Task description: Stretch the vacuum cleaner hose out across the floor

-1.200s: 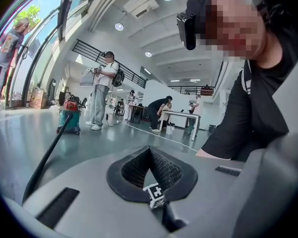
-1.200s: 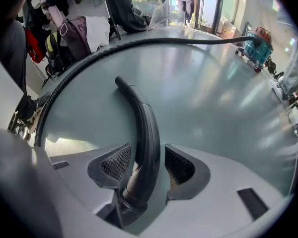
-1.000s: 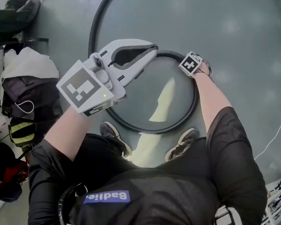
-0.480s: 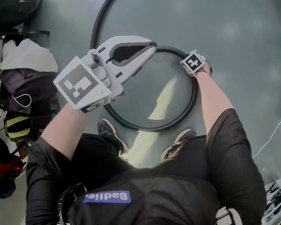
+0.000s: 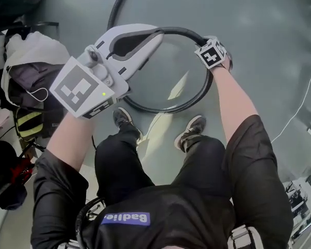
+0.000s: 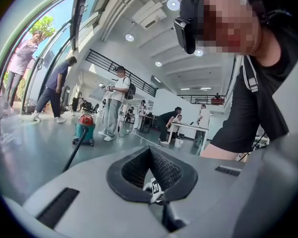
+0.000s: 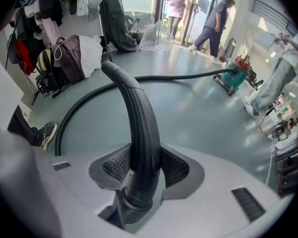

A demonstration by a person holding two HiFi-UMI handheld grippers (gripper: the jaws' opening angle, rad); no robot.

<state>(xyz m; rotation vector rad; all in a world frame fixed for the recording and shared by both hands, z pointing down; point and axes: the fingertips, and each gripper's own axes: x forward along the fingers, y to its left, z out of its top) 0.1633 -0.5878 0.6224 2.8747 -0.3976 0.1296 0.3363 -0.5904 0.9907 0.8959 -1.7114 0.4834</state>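
Observation:
A black corrugated vacuum hose (image 5: 160, 109) lies in a loop on the grey floor in front of my feet. Its curved rigid end tube (image 7: 139, 113) rises between the jaws of my right gripper (image 7: 145, 155), which is shut on it. In the head view that gripper (image 5: 202, 40) holds the tube at the top right of the loop. From there the hose (image 7: 84, 103) runs off across the floor to a teal and red vacuum cleaner (image 7: 236, 76). My left gripper (image 5: 156, 35) hovers above the loop's left side, shut with nothing in it (image 6: 150, 150).
Backpacks and bags (image 5: 31, 77) are piled along the left. My shoes (image 5: 124, 119) stand just inside the near edge of the loop. A thin white cable (image 5: 300, 97) crosses the floor at the right. Several people stand near the vacuum cleaner (image 6: 84, 128).
The right gripper has carried the hose end farther from my body, and the loop has shifted the same way. The left gripper has moved forward alongside it, still shut.

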